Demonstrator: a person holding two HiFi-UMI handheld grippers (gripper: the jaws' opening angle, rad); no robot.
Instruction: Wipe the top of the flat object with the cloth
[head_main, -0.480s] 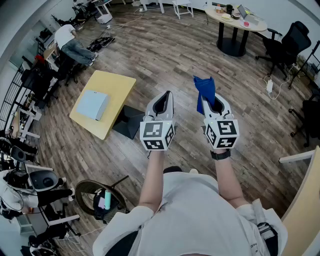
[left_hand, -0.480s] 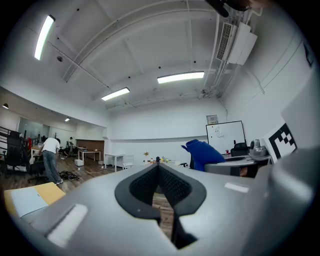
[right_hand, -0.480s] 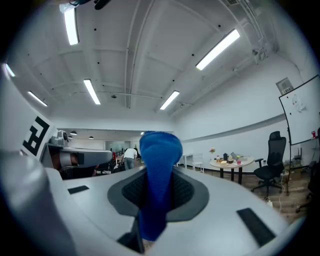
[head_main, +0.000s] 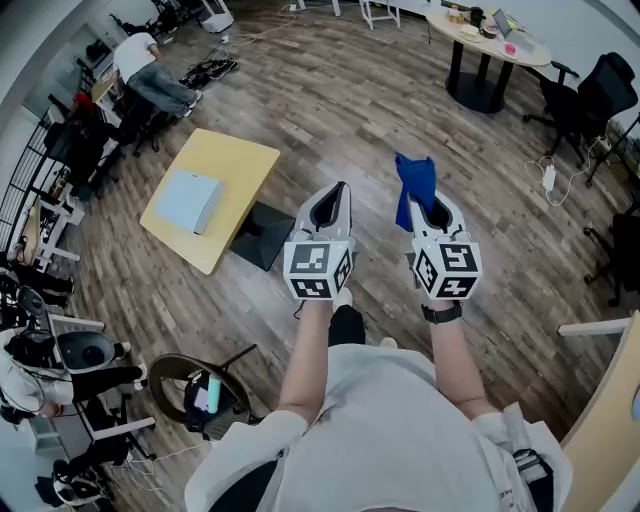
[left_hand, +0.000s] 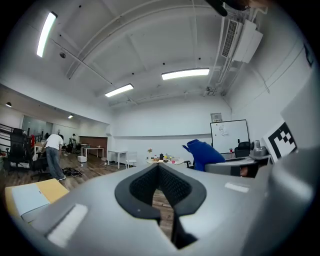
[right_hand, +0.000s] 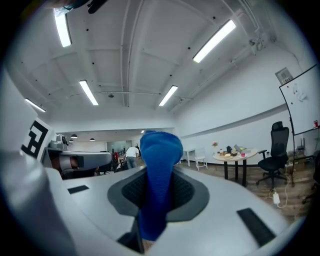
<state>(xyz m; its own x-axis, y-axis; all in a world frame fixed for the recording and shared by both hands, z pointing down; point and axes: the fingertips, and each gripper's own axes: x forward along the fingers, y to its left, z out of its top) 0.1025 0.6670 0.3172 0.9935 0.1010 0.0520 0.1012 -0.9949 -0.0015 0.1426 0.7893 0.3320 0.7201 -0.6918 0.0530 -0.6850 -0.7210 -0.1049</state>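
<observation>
Although the task is to wipe it, the flat object (head_main: 187, 200), a pale blue-grey slab, lies untouched on a yellow counter (head_main: 245, 160), off to the person's left and well apart from both claws. The cloth (head_main: 412, 182) is bright blue and is in the right claw (head_main: 428, 203). Its jaws are clamped on the middle of the cloth, so one end stands up above them and the rest hangs below. The left claw (head_main: 335, 192) is just beside the right one. Its jaws are pressed together with nothing between them, and only floor shows through the hollow behind the tips. Both claws are held out in front of the person over the wooden floor (head_main: 330, 110).

The cloth is gripped in a narrow bunch, so little fabric may reach the surface and the hard jaw tips could scrape the slab. Nothing holds the slab down, so a firm wipe could push it across the counter toward an edge, unless the empty left claw steadies it.

The only likely container is a dark round thing (head_main: 200, 395) on the floor at the person's left. It may be a bin or an open bag, and it holds what looks like a pale green and pink bottle, too small to identify.
</observation>
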